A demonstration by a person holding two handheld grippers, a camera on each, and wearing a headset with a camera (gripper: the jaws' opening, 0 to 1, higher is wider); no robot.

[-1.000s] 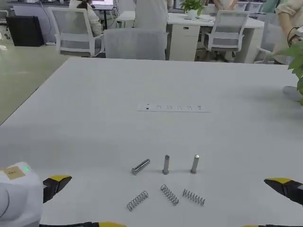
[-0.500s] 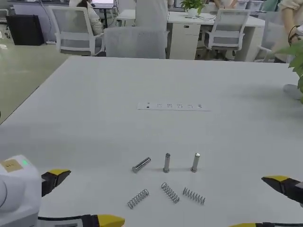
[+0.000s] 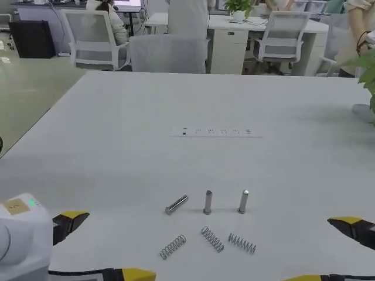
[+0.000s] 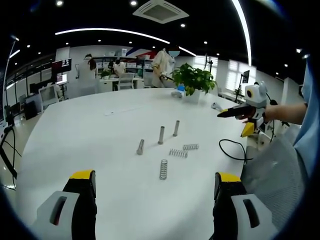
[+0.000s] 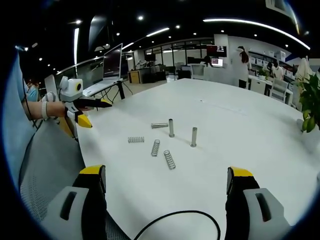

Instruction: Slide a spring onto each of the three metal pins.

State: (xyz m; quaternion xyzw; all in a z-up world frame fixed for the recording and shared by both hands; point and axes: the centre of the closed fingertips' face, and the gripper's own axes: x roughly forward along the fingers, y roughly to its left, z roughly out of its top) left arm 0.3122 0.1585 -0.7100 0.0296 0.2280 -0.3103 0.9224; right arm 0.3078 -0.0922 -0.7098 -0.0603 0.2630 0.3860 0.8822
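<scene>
left gripper: released, empty, 8 o'clock of springs
right gripper: released, empty, 4 o'clock
pins: two upright, third lying at 9 o'clock
springs: loose on table, 6 o'clock of pins

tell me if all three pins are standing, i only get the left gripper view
Observer: No. In the head view the left pin lies on its side; the middle pin and right pin stand upright.
Operator: is the right gripper holding anything
Observer: No. Its own view shows the right gripper open, jaws wide apart, nothing between them.
</scene>
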